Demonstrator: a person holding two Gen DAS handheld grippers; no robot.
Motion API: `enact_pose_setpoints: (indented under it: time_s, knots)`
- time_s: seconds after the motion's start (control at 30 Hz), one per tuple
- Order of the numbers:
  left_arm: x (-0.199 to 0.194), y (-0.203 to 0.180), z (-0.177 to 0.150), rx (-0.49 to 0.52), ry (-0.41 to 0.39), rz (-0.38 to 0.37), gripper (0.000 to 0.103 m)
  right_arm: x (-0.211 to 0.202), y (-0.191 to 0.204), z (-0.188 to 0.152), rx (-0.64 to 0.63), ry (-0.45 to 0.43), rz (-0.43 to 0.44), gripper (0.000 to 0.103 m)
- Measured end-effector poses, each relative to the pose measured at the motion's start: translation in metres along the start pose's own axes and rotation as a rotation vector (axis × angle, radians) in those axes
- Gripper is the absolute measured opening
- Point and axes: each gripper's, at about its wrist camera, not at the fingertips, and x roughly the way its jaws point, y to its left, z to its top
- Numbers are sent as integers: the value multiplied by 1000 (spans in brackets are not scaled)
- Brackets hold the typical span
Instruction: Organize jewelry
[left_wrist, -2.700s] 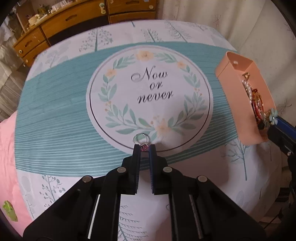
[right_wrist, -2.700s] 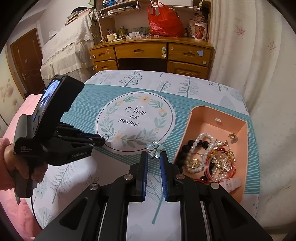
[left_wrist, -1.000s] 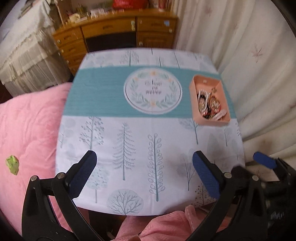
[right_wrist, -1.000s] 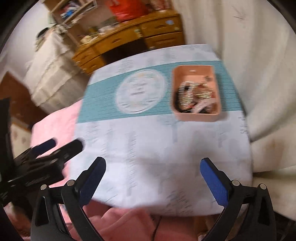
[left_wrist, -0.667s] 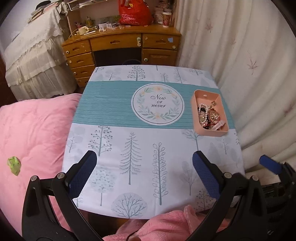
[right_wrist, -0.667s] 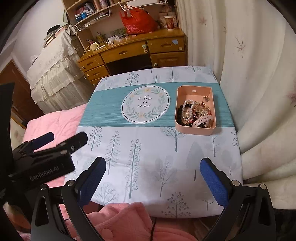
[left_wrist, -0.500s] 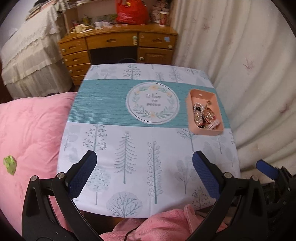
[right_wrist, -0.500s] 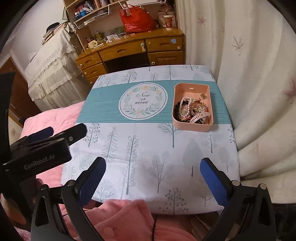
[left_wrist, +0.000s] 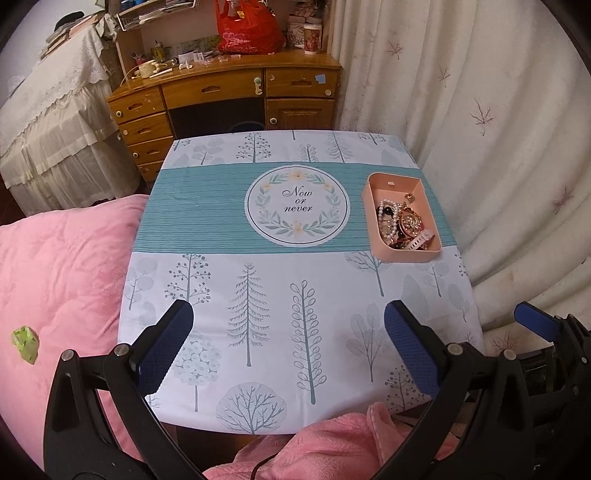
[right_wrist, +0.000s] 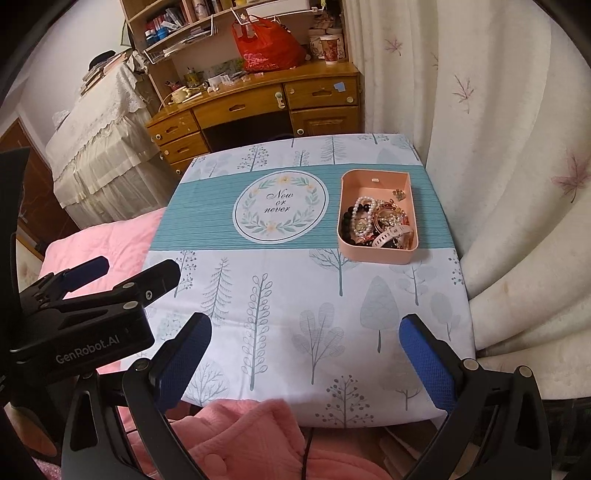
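A peach tray (left_wrist: 373, 222) (right_wrist: 380, 180) sits at the right of the table on the teal band. It holds a heap of jewelry (left_wrist: 400, 221) (right_wrist: 376, 221): pearl and black bead bracelets, gold pieces and a white strap. My left gripper (left_wrist: 288, 343) is wide open and empty, held back over the table's near edge. My right gripper (right_wrist: 306, 354) is wide open and empty too, near the front edge. The left gripper also shows at the left of the right wrist view (right_wrist: 122, 280).
The table (left_wrist: 258, 295) has a tree-print cloth with a round "Now or never" emblem (left_wrist: 297, 205). A pink quilt (left_wrist: 55, 266) lies left. A wooden desk (left_wrist: 229, 92) stands behind. A curtain (left_wrist: 480, 129) hangs right.
Earlier both grippers were shut on small pieces close to the tray. Both are now open, empty and pulled far back from the table. In the last half second the views only shifted slightly.
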Motion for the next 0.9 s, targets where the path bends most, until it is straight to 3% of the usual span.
enact_pose_setpoints:
  time_s: [0.9]
  knots:
    - [-2, -8, 7, 22, -22, 23, 103, 11, -11, 13, -3, 14, -5, 103]
